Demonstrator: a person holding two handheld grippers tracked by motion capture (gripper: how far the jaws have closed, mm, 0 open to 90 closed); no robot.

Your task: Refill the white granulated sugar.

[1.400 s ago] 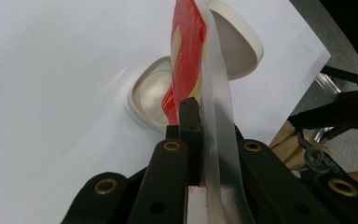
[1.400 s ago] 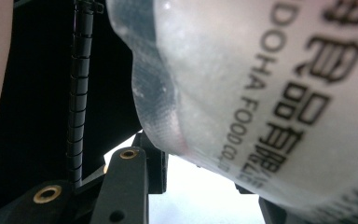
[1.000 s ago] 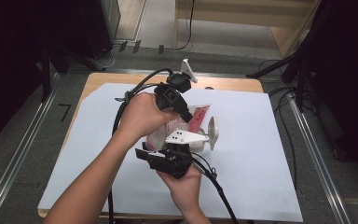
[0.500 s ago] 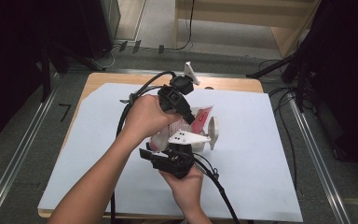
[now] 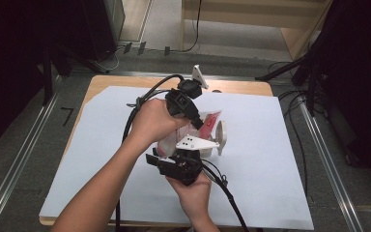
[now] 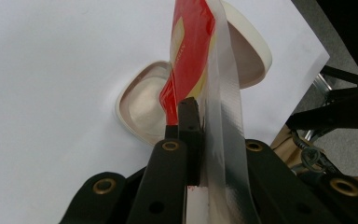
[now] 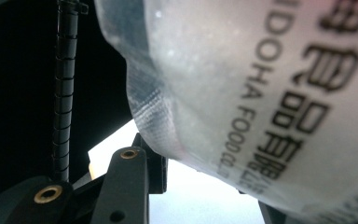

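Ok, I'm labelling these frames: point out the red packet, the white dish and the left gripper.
red packet [image 6: 189, 42], left gripper view, red printed face.
white dish [image 6: 140, 109], left gripper view, inner hollow.
left gripper [image 6: 200, 135], left gripper view, between its fingers.

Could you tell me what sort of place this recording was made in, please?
Probably a lab or workshop set up for recording, not a kitchen: a small wooden table covered with a white sheet, dark curtains at the sides, metal floor rails and loose cables on grey carpet.

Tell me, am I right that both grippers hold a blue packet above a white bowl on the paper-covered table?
Not quite: the packet is red and clear, not blue, as the left gripper view shows. Both grippers do hold it above the white bowl.
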